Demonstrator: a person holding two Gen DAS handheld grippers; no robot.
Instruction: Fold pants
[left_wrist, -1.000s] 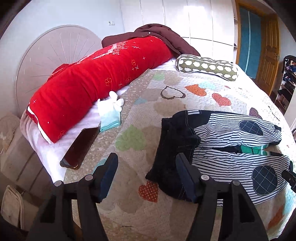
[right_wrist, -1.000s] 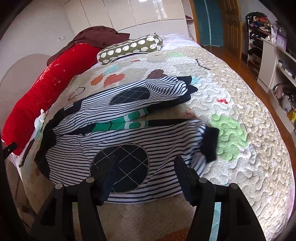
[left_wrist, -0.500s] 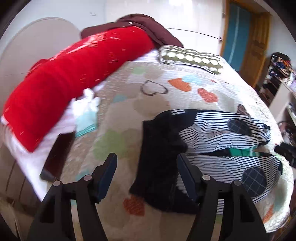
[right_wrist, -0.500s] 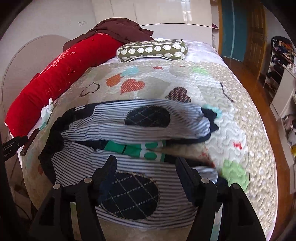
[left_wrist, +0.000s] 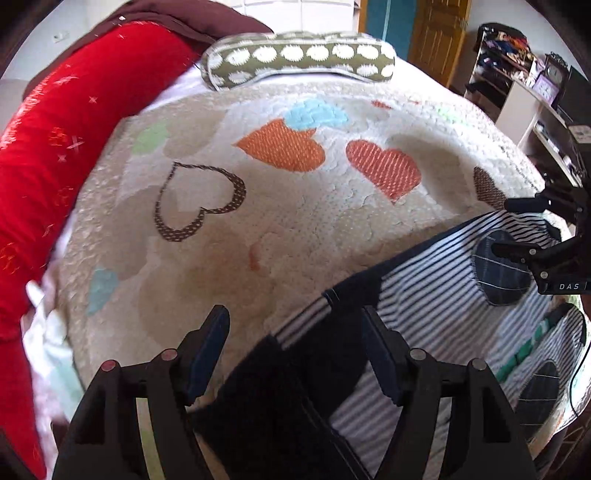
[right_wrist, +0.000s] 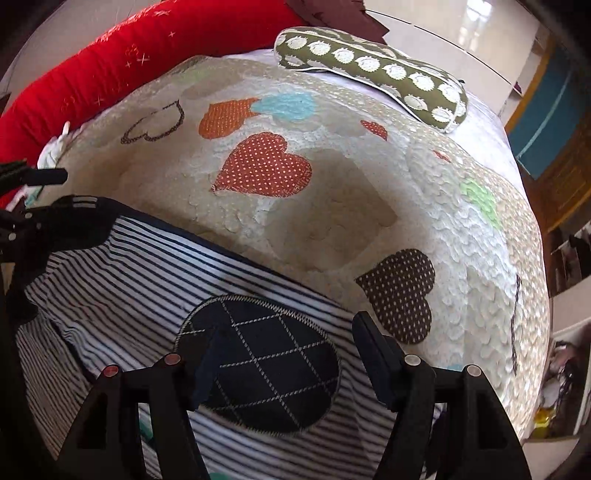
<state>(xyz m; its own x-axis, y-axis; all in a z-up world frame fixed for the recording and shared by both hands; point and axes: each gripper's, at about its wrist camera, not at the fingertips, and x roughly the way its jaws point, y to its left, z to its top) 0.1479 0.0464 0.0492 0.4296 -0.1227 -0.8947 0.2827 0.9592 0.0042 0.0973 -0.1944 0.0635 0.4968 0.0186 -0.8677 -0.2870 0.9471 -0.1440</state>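
Navy-and-white striped cotton pants (right_wrist: 122, 291) lie flat on the heart-patterned quilted bedspread (left_wrist: 295, 236). Left gripper (left_wrist: 295, 354) spread wide over the dark waistband; right gripper (right_wrist: 284, 362) spread wide over the diamond-stitched knee patch (right_wrist: 266, 365).

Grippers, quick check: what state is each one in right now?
Left gripper: open, holding nothing, over the dark waistband of the striped pants.
Right gripper: open, holding nothing, over the checked knee patch.

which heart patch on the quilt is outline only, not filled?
The brown dotted heart outline, toward the red bolster. The orange, red and blue hearts are solid fabric.
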